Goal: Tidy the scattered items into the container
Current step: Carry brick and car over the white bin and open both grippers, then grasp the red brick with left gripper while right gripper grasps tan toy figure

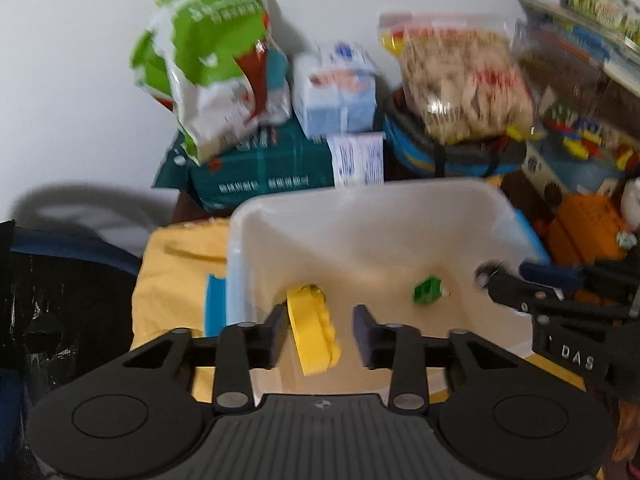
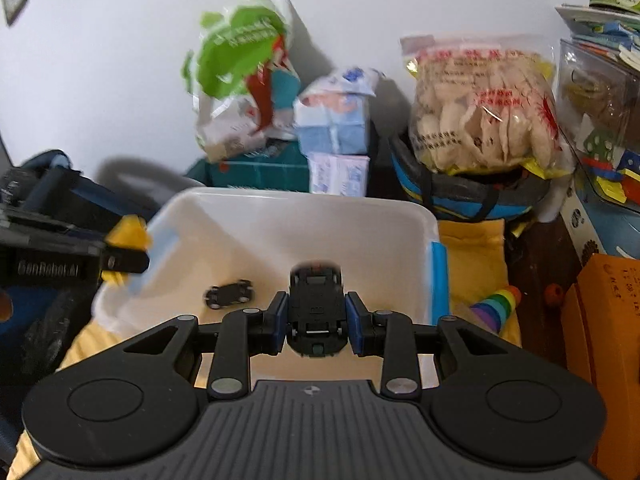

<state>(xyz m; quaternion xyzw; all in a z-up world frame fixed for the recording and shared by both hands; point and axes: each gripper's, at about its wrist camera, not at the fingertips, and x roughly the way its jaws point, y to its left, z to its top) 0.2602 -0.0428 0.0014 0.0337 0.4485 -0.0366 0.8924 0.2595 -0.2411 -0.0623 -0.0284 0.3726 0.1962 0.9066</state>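
Two grippers hang over the white tub (image 2: 240,216) at once, and that crowding looks like the main risk: the left gripper (image 1: 320,334) and right gripper (image 2: 316,322) come in from opposite sides, so they could knock together above the rim if both drop in now. The right gripper pinches a black toy car (image 2: 316,312), belly up, held by its sides between the blue pads. The car sits just above the tub's near edge, so letting go early might bounce it off the rim onto the yellow cloth (image 2: 476,248). A smaller black car (image 2: 229,294) already lies on the tub floor at about ten o'clock from the held one, apart from it.

The left gripper's fingers are spread with a gap between them. A yellow toy block (image 1: 314,328) lies in that gap, close against the left finger and clear of the right one; whether it is touched I cannot tell, the view being blurred. It seems to be over the tub's near left corner and could tip outside. A green piece (image 1: 427,289) rests on the tub floor at one o'clock from that gripper
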